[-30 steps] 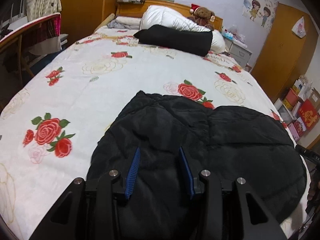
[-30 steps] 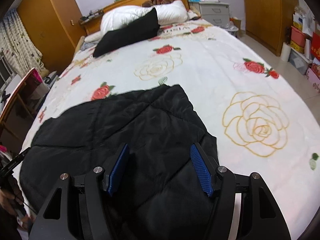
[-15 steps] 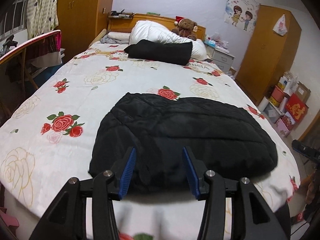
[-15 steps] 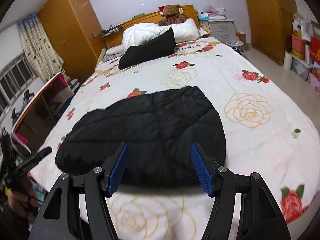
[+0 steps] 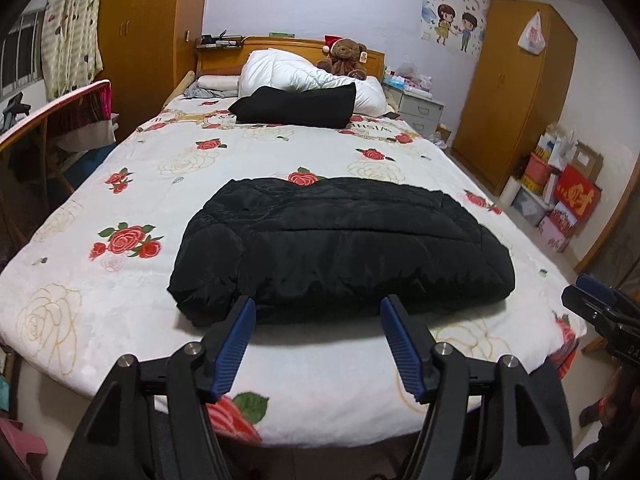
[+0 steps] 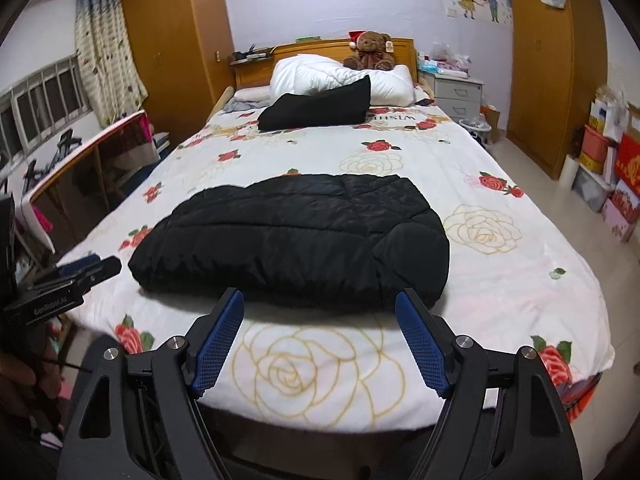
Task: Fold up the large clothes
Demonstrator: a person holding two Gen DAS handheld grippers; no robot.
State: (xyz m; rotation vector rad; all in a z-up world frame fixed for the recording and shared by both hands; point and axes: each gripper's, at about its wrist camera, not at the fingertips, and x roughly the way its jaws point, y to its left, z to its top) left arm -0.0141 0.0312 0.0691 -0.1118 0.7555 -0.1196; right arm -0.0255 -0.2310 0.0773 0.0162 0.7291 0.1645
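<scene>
A black quilted jacket (image 5: 340,240) (image 6: 296,240) lies folded into a thick bundle on the rose-print bedspread (image 5: 120,280) (image 6: 500,280), near the foot of the bed. My left gripper (image 5: 318,308) hangs off the bed's foot edge, short of the bundle, its jaws opening with nothing between them. My right gripper (image 6: 320,300) also stands back from the jacket, jaws opening and empty. Each gripper shows at the edge of the other's view: the right one (image 5: 596,304) and the left one (image 6: 76,276).
A second folded black garment (image 5: 296,108) rests near the white pillows (image 5: 304,76) and a teddy bear (image 5: 346,58) at the headboard. A desk (image 6: 80,160) flanks the bed's left side. Wardrobes (image 5: 516,92), a nightstand (image 6: 456,96) and boxes (image 5: 560,200) line the right.
Both grippers let go of the jacket, pulled back past the foot of the bed and rose, their jaws spreading wider. The jacket stays folded on the bed.
</scene>
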